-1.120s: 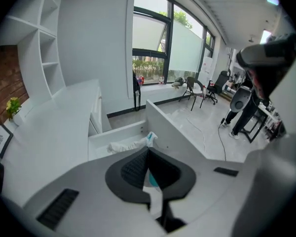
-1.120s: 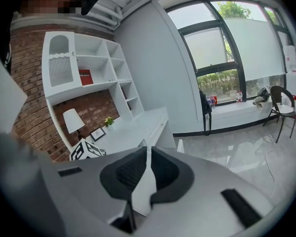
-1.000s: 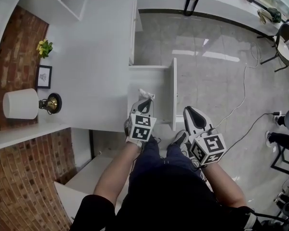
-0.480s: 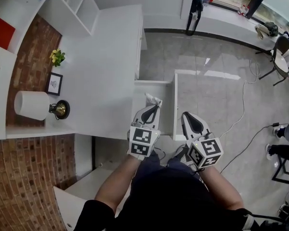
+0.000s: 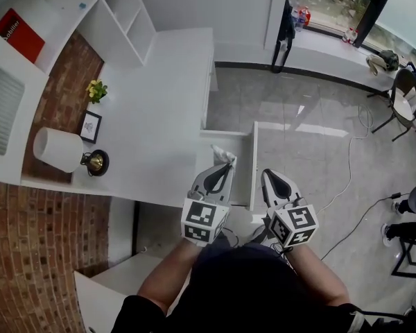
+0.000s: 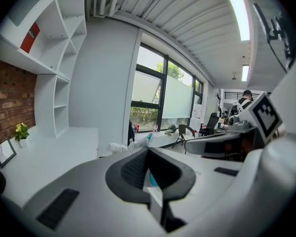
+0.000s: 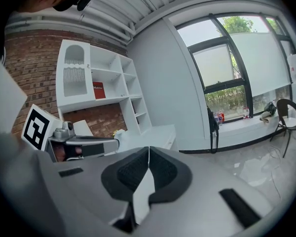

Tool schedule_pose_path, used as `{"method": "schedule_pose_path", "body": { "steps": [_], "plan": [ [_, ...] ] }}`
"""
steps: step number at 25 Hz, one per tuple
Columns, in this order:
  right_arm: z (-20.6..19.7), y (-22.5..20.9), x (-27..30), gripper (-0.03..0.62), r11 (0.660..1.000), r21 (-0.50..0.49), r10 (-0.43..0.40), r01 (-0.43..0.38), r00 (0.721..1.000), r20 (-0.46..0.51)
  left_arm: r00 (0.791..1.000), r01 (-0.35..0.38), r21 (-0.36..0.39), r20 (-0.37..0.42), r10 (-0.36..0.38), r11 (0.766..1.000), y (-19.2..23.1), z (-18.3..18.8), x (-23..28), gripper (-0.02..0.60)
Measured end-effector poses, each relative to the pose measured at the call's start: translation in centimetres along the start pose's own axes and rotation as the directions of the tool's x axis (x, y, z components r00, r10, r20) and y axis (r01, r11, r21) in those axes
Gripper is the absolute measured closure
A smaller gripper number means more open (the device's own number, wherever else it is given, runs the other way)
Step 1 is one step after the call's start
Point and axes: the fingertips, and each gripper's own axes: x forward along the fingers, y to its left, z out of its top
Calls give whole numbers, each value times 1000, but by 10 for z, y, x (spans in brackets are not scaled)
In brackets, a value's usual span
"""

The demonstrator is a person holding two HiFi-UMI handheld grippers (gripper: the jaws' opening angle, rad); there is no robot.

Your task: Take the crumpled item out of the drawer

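Two grippers showed in the head view: the left gripper (image 5: 227,166) was clenched on the crumpled item (image 5: 224,155), a white wad protruding past its jaw tips, over the open drawer (image 5: 252,165) at the right edge of the white desk (image 5: 159,116). Compared with one second earlier, the left gripper's marker cube appeared larger and the wad sat nearer the drawer's far end, which suggests the gripper had been raised with its load. The right gripper (image 5: 267,175) hung just right of the drawer front, near the person. In the left gripper view, the jaws were pressed together on the item (image 6: 128,145), a teal patch of it visible between the pads, and the gripper looked level across the room toward the windows rather than down into the drawer. By this evidence the item was probably clear of the drawer, so the removal was nearly complete. In the right gripper view, the jaws were closed together on nothing.
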Motion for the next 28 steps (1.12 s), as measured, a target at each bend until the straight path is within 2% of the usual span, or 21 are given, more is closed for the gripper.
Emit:
{"method": "schedule_pose_path", "body": {
  "steps": [10, 15, 24, 28],
  "plan": [
    [30, 6, -28, 594, 999, -36, -6, 9, 996, 88, 995, 14, -4, 99, -14, 1000, -17, 39, -29, 569],
    [41, 6, -39, 594, 999, -36, -15, 19, 992, 128, 991, 32, 22, 133, -35, 999, -31, 54, -36, 569],
    [55, 11, -50, 594, 999, -52, -1, 11, 982, 189, 983, 59, 43, 169, -65, 997, -48, 71, -43, 569],
    [53, 8, -49, 594, 996, -82, -2, 17, 984, 180, 982, 70, 45, 171, -77, 997, -54, 73, -41, 569]
  ]
}}
